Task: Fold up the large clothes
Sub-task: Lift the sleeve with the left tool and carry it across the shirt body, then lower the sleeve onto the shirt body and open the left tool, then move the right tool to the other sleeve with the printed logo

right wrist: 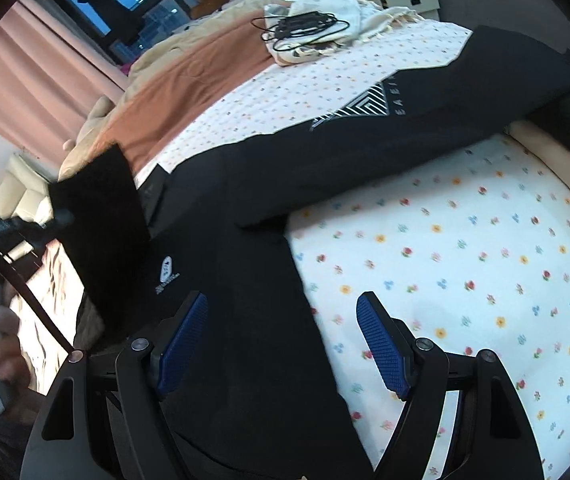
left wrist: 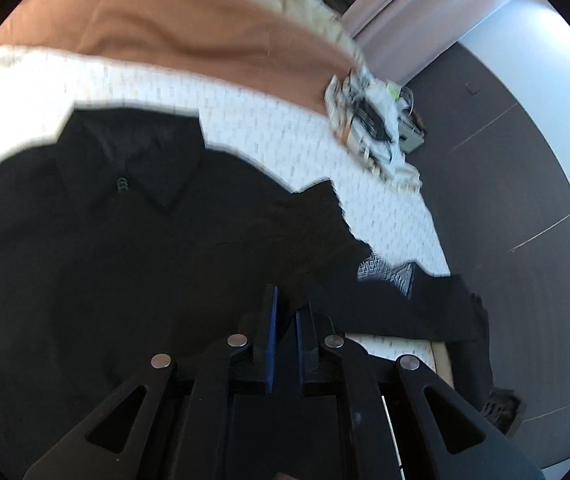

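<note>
The right gripper (right wrist: 283, 314) was opened wide, hovering above the edge of the black shirt (right wrist: 245, 208) on the flowered bedsheet (right wrist: 465, 248). The left gripper (left wrist: 285, 312) had its jaws almost together, pinching black fabric of that shirt (left wrist: 125, 240). Farther away lay an orange blanket (right wrist: 189, 80) and a tangled black cable (right wrist: 301, 26).
</note>
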